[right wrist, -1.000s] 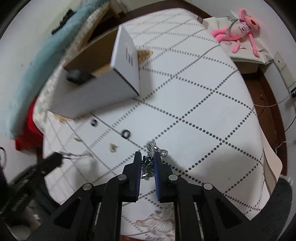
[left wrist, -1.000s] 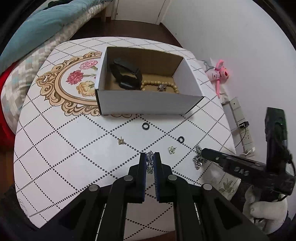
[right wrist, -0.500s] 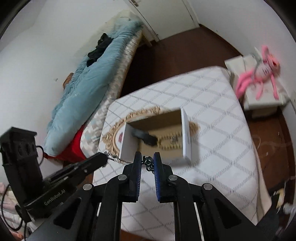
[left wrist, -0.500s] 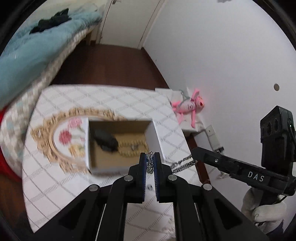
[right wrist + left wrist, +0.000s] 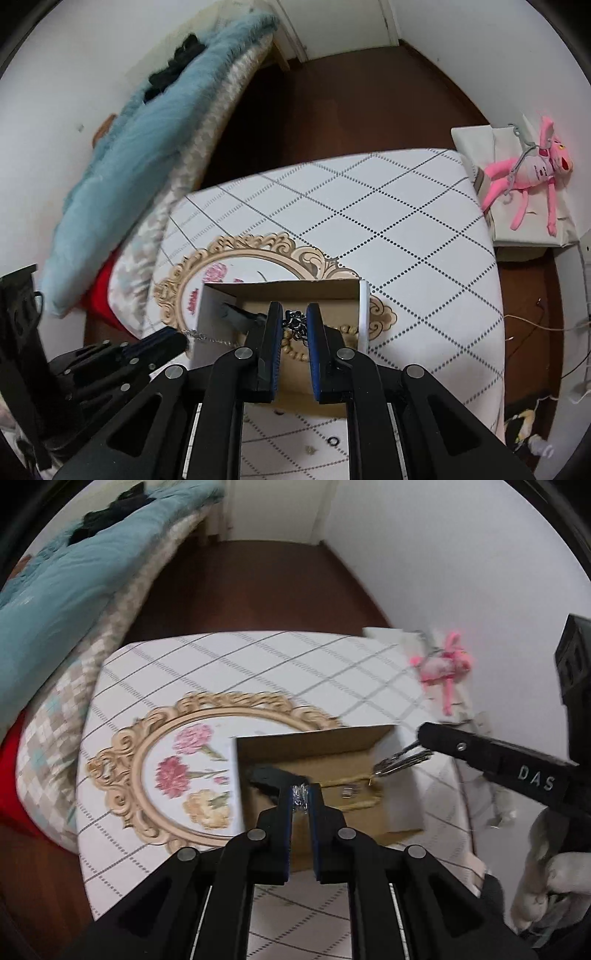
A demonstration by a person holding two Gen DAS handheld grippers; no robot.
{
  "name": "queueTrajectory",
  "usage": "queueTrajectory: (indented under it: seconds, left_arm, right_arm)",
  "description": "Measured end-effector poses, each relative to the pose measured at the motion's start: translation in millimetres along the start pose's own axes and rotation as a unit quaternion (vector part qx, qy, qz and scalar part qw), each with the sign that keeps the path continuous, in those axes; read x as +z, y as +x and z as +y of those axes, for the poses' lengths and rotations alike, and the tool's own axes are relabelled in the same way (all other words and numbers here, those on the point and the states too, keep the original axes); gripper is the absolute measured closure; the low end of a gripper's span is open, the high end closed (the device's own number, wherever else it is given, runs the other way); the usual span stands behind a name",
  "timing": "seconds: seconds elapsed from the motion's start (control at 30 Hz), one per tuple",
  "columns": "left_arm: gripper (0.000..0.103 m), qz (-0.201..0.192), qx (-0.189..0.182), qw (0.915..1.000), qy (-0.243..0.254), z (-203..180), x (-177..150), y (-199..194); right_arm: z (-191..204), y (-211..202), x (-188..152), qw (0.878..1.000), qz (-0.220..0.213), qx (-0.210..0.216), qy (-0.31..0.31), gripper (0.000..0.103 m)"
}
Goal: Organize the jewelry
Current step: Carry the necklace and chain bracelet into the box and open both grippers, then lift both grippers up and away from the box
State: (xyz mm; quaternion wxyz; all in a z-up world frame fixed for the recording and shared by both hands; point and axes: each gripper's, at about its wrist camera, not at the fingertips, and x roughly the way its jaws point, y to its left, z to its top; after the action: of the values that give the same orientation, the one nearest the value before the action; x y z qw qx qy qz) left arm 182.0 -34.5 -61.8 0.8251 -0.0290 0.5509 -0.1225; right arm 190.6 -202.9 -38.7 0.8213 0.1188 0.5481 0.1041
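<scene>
Both grippers hover over an open white cardboard box [image 5: 314, 746] [image 5: 364, 314] on the patterned table. My left gripper [image 5: 300, 797] is shut on a bunched silver chain [image 5: 300, 793]. My right gripper [image 5: 294, 325] is shut on a darker chain [image 5: 293, 325]. In each wrist view the other gripper [image 5: 421, 740] [image 5: 181, 338] shows at the side with a thin chain [image 5: 397, 762] [image 5: 210, 336] trailing from its tip toward the box. I cannot tell whether this is one chain. A black band [image 5: 271, 775] and a beaded bracelet [image 5: 354, 786] lie inside the box.
The table [image 5: 406, 240] has a white diamond-patterned cloth with a gold floral oval [image 5: 177, 760]. A black ring [image 5: 333, 441] and a small gold piece [image 5: 308, 449] lie on it near me. A bed with a teal blanket [image 5: 147, 147] stands left, a pink plush toy [image 5: 532, 173] right.
Both grippers lifted off the table with their chains and moved over the box. The box went from far ahead to right beneath the fingertips.
</scene>
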Motion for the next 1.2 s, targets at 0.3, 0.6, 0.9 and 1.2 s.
queueTrajectory:
  seconds: [0.3, 0.6, 0.9, 1.2]
  left_arm:
    - [0.035, 0.01, 0.089, 0.9955, -0.031, 15, 1, 17]
    - [0.001, -0.042, 0.149, 0.9877, -0.024, 15, -29, 13]
    - [0.0, -0.044, 0.146, 0.9878, -0.031, 8, -55, 14]
    - [0.0, -0.079, 0.145, 0.9859, -0.03, -8, -74, -25]
  right_arm:
    - [-7, 18, 11, 0.999, 0.018, -0.047, -0.007, 0.057]
    - [-8, 19, -52, 0.978, 0.004, -0.196, -0.076, 0.002]
    - [-7, 16, -85, 0.977, -0.01, -0.203, -0.068, 0.0]
    - [1, -31, -99, 0.978, -0.057, -0.194, -0.047, 0.0]
